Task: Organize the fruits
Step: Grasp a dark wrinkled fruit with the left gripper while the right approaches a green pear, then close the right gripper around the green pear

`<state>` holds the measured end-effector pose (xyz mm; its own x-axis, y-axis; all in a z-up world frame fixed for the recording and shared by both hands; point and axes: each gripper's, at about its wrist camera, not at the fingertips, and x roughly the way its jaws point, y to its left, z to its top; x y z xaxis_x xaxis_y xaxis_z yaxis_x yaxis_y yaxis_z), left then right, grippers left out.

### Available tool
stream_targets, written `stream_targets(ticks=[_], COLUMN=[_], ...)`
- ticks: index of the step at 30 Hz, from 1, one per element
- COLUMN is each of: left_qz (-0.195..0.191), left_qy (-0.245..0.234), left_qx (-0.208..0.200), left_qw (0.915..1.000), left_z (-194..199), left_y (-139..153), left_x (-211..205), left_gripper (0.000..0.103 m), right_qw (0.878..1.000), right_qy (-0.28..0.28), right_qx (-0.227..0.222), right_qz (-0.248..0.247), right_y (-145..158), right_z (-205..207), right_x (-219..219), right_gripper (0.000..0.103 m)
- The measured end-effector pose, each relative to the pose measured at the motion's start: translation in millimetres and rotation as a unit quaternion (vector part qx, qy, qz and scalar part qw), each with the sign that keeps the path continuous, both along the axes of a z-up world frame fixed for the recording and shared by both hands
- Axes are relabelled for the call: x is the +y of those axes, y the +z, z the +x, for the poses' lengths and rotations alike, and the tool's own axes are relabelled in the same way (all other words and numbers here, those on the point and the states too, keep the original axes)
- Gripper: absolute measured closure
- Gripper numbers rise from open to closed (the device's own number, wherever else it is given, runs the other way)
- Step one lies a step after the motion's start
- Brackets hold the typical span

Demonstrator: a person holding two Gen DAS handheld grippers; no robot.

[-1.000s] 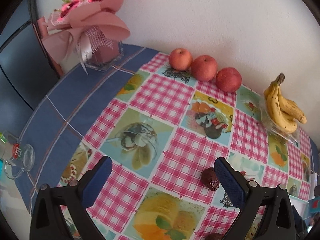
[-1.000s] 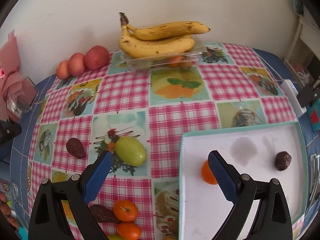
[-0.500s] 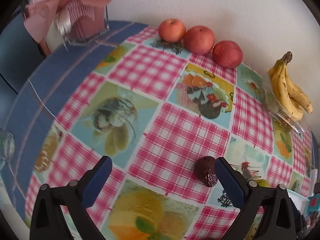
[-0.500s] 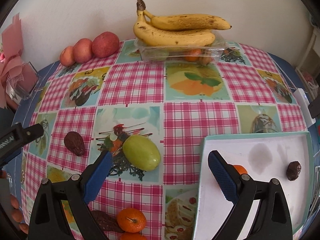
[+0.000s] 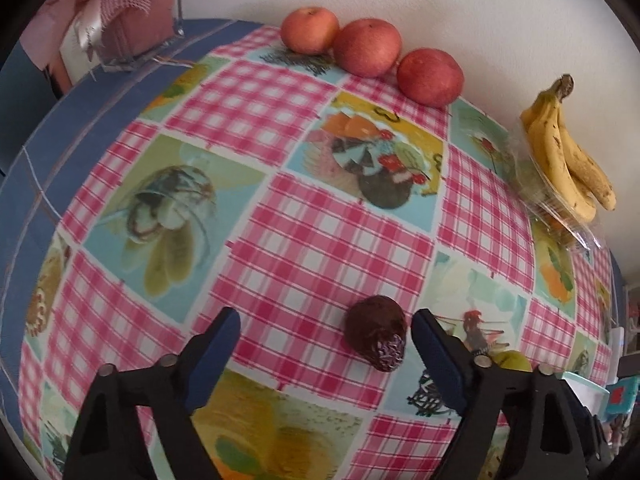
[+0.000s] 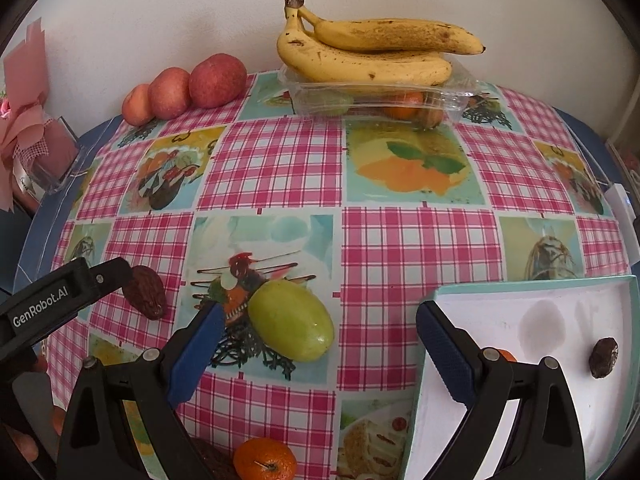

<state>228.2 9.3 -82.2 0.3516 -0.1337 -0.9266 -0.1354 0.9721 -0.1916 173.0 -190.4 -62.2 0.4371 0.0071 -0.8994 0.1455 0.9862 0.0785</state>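
My left gripper is open; a dark brown date lies on the tablecloth just inside its right finger. The same date shows in the right wrist view beside the left gripper's finger. My right gripper is open and empty above a green fruit that lies between its fingers. The white tray at the right holds another date and a partly hidden orange. A mandarin lies near the front edge.
Three red apples line the wall. A banana bunch rests on a clear plastic box of fruit at the back. A pink bouquet in a glass holder stands at the far left on the blue cloth.
My left gripper has moved forward and down toward the date, which now lies between its fingers. My right gripper has shifted left from the tray toward the green fruit.
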Motion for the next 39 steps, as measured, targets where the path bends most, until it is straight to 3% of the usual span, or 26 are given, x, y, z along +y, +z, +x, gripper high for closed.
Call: stream_targets(ticks=[3, 5, 7, 9, 10, 17, 31, 35, 39], left_qz=[-0.035, -0.034, -0.042, -0.038, -0.03, -0.024, -0.018, -0.019, -0.019], left_qy=[0.005, 0.0, -0.006, -0.007, -0.008, 0.012, 0.026, 0.029, 0.032], left_qx=[0.016, 0.011, 0.012, 0.013, 0.014, 0.016, 0.02, 0.022, 0.023], left_qw=[0.9992, 0.9994, 0.999, 0.9992, 0.9994, 0.9995, 0.9993, 0.9992, 0.999], left_z=[0.7, 0.8, 1.5, 1.1, 0.7, -1.3, -7.3, -4.4, -3.9], left_y=[-8.7, -7.7, -7.3, -7.0, -6.7, -4.1, -1.8, -3.4, -3.7], left_x=[0.2, -1.6, -3.2, -5.0, -6.0, 5.6, 15.0, 15.0, 16.2], left_gripper=[0.029, 0.034, 0.046, 0.064, 0.065, 0.065, 0.065, 0.065, 0.065], right_qw=[1.0, 1.0, 1.0, 1.0, 1.0, 1.0, 0.997, 0.999, 0.998], right_qy=[0.005, 0.007, 0.009, 0.011, 0.011, 0.01, 0.031, 0.02, 0.021], right_qx=[0.003, 0.005, 0.006, 0.006, 0.006, 0.01, 0.015, 0.024, 0.024], right_qz=[0.0, 0.002, 0.002, 0.0, 0.0, -0.003, -0.073, -0.043, -0.045], right_y=[-2.6, -4.3, -5.6, -6.2, -6.6, -11.8, -23.8, -32.3, -33.2], right_z=[0.7, 0.7, 0.8, 1.0, 1.1, 2.5, 5.7, 5.7, 6.8], right_x=[1.2, 1.0, 1.4, 2.0, 2.4, 4.7, 25.4, 22.6, 23.2], right_gripper=[0.007, 0.007, 0.007, 0.007, 0.007, 0.007, 0.007, 0.006, 0.006])
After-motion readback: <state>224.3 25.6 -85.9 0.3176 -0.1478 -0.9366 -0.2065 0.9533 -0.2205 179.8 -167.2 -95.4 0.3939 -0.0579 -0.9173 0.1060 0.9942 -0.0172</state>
